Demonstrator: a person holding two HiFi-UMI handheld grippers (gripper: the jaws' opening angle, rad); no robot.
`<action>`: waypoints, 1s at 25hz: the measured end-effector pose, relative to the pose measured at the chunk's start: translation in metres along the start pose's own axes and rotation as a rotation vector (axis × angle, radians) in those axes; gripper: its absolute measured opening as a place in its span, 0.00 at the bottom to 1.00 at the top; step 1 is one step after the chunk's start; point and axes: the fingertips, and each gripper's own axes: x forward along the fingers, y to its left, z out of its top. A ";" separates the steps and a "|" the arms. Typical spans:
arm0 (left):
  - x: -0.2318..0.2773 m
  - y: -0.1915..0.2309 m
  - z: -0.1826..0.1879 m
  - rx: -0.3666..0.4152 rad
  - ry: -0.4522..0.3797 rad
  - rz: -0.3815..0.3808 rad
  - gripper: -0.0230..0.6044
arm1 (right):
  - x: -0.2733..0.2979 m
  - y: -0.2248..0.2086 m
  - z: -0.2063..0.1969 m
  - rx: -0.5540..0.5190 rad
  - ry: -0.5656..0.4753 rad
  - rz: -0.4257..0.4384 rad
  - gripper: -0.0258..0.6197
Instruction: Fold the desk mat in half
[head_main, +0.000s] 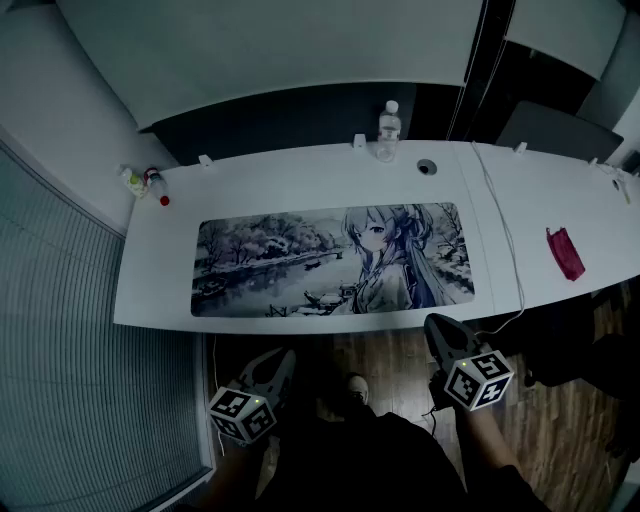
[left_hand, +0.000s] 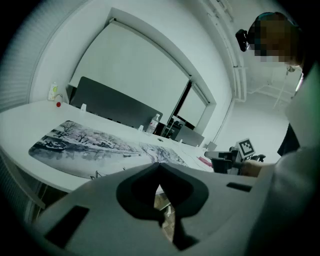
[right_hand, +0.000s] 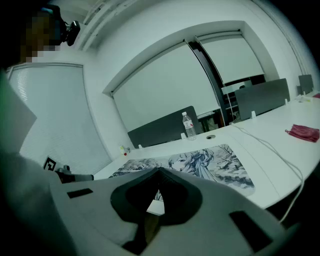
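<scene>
The desk mat (head_main: 330, 260), printed with a winter scene and an anime figure, lies flat and unfolded along the white desk (head_main: 300, 175). It shows too in the left gripper view as the mat (left_hand: 100, 142) and in the right gripper view as the mat (right_hand: 200, 165). My left gripper (head_main: 282, 362) hangs below the desk's front edge, short of the mat's left half, jaws shut and empty. My right gripper (head_main: 437, 328) sits just off the front edge under the mat's right corner, also shut with nothing in it.
A water bottle (head_main: 388, 130) stands at the desk's back edge. Small bottles (head_main: 140, 182) sit at the far left corner. A white cable (head_main: 505, 235) runs across the desk right of the mat, and a red cloth (head_main: 566, 252) lies further right. A dark partition (head_main: 300, 118) backs the desk.
</scene>
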 end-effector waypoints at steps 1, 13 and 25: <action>0.000 0.000 0.000 0.000 0.000 0.000 0.05 | 0.000 0.000 0.000 0.002 0.002 0.000 0.08; -0.004 -0.001 0.001 0.002 -0.004 0.010 0.05 | 0.000 0.006 0.009 -0.033 -0.035 0.009 0.08; -0.022 0.004 -0.004 -0.006 -0.016 0.120 0.05 | 0.010 0.015 0.012 -0.013 -0.026 0.113 0.08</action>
